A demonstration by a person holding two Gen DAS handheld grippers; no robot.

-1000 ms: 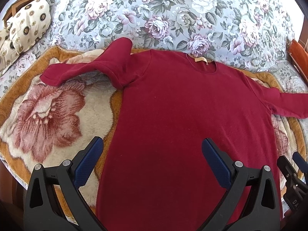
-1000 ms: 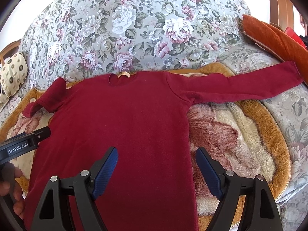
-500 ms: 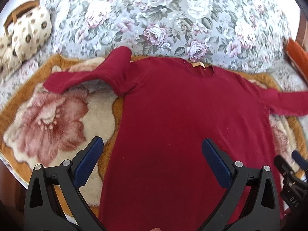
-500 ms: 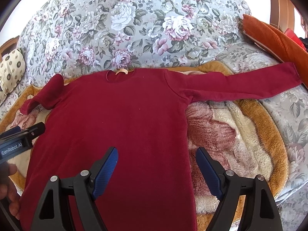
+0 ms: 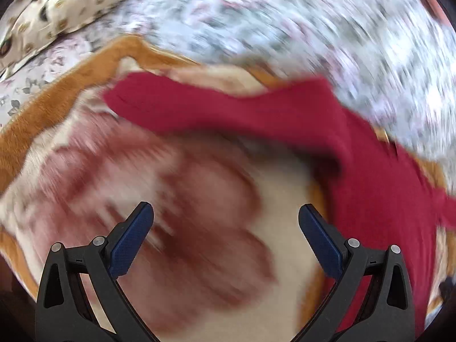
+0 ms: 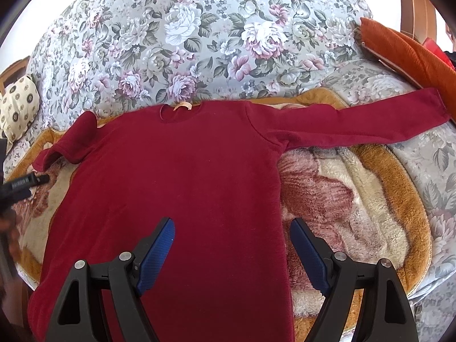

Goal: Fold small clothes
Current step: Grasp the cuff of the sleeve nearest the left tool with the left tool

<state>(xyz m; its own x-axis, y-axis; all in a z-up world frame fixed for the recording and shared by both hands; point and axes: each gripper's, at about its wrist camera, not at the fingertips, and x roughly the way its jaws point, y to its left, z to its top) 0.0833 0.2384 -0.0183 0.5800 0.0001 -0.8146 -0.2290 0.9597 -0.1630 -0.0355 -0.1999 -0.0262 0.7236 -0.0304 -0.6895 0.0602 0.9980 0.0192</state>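
Observation:
A dark red long-sleeved top (image 6: 182,188) lies flat, neck away from me, on a fleecy flower-patterned blanket (image 6: 356,199). Its right sleeve (image 6: 356,119) stretches straight out; its left sleeve (image 5: 228,111) is bent and rumpled. My right gripper (image 6: 232,228) hangs open over the top's lower body, nothing between its blue pads. In the blurred left wrist view my left gripper (image 5: 226,213) is open above the blanket, just short of the left sleeve, with the top's body (image 5: 384,199) to its right. The left gripper's tip (image 6: 25,183) shows at the left edge of the right wrist view.
A floral bedspread (image 6: 199,42) covers the bed behind the top. A cream patterned pillow (image 6: 18,108) lies far left, an orange cushion (image 6: 404,54) far right beside a wooden frame (image 6: 413,5). The blanket's orange border (image 5: 57,99) runs round the edge.
My left gripper has swept left off the top's body to over the blanket near the left sleeve, rolling a little; its view is now motion-blurred. The right gripper has stayed put.

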